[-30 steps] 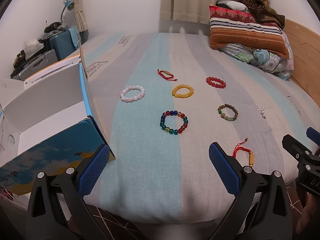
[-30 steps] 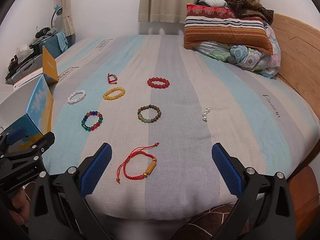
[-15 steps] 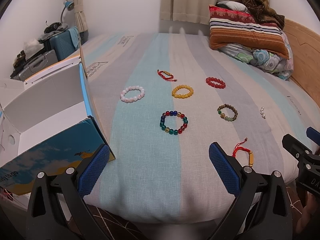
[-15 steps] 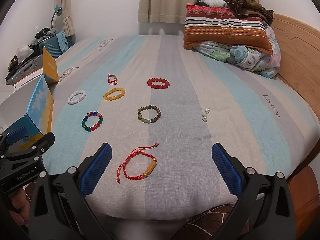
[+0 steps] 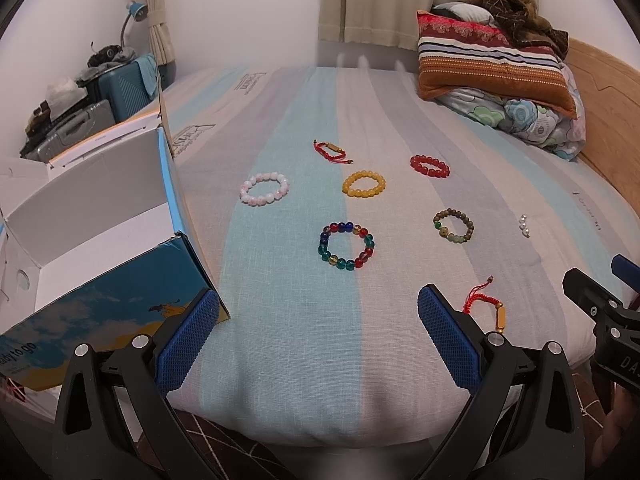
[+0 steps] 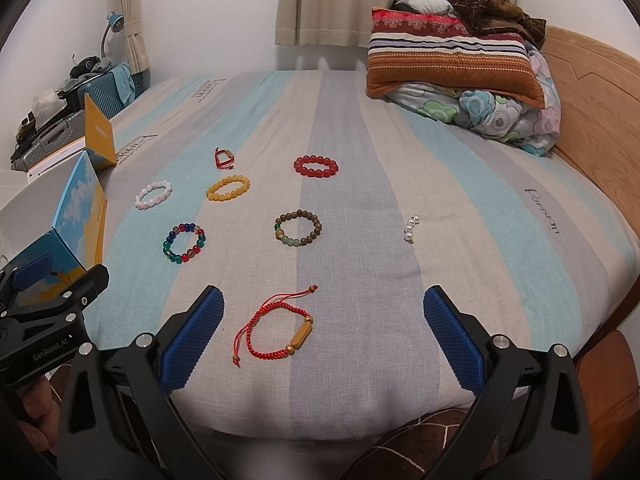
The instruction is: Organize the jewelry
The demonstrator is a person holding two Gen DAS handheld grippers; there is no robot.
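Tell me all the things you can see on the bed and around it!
bead bracelets: five; red, yellow, pink-white, multicoloured, brown-green; mid bed
cord bracelets: two, red with gold bead; one near edge, one far
pearl piece: one, white; right side
box: one, blue, open; bed's left edge
pillow: one, striped; on floral quilt
blanket: one, brown; atop pillow
suitcases: teal, grey; left
lamp: one, blue
left gripper: open
right gripper: open
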